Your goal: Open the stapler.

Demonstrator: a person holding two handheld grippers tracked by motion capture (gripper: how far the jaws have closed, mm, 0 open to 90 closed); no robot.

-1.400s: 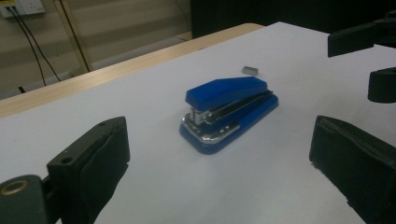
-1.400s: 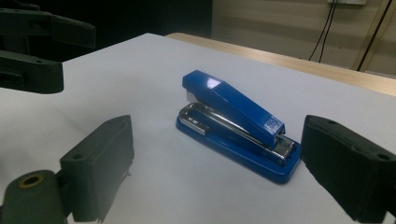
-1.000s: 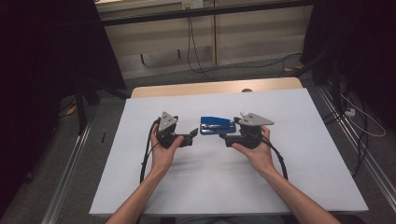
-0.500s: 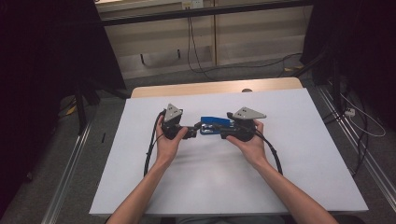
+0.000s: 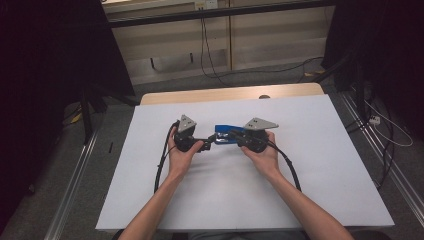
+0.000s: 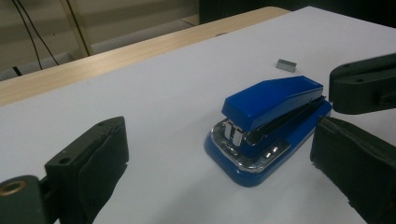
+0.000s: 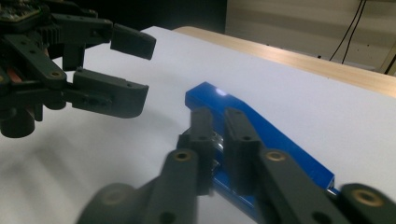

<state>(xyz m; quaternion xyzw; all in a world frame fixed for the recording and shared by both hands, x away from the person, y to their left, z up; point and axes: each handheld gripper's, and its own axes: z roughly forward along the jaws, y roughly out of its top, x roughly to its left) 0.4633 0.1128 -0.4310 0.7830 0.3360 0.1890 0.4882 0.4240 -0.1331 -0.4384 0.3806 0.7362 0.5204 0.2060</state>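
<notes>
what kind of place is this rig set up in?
Probably a lab or recording workshop, not a home. A white sheet covers the wooden table, aluminium rails run along both sides, cables hang down the back wall, and dark curtains flank the bench. On the table lies just a blue stapler.

You work at a white surface (image 5: 320,165) whose far edge shows a strip of pale wood (image 5: 200,95). Beyond it, a light panelled wall (image 5: 280,35) stands with black cables (image 5: 205,50) hanging down it. Dark curtains (image 5: 45,75) close in left and right, a grey floor (image 5: 60,190) lies below, and the light is dim.
</notes>
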